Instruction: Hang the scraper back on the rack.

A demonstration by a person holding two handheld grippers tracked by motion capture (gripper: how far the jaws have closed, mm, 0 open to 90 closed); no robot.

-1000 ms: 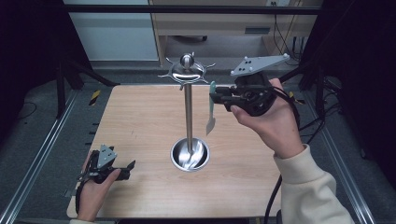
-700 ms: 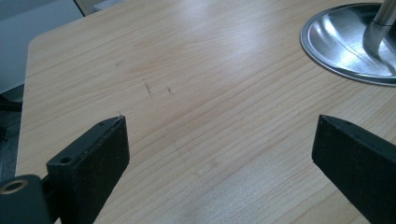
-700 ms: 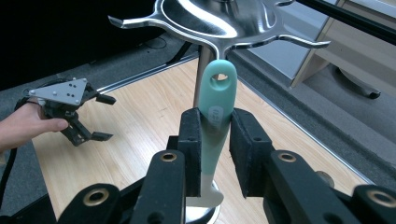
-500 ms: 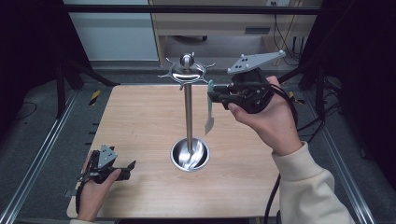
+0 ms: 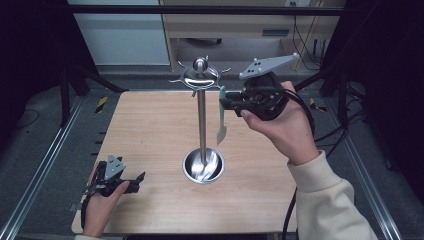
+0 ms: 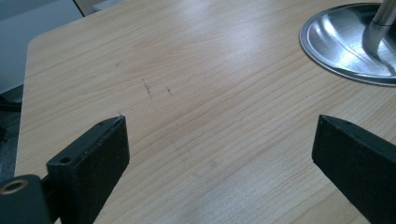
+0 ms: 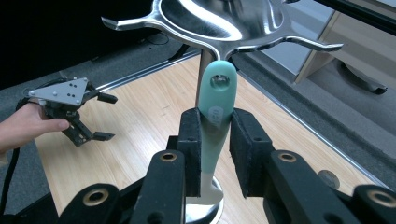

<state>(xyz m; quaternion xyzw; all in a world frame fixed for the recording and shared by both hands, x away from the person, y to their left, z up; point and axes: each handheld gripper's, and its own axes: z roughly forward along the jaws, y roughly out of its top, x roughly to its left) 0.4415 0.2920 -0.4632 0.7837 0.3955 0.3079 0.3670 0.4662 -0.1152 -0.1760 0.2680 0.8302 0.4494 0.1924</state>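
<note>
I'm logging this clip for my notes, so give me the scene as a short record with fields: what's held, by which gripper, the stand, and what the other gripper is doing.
held thing: teal-handled utensil, hanging hole at its upper end, metal end down
holder: right gripper, jaws shut on the handle
position: raised beside the hooks of the metal hanging stand, not yet hung
stand base: round steel dish on the wooden table
left gripper: jaws open, nothing between them, low over the table's near left corner

Two black fingers (image 6: 88,158) are held wide apart over the wooden bench (image 6: 196,93); a steel stand base (image 6: 345,42) is seen at upper right.
</note>
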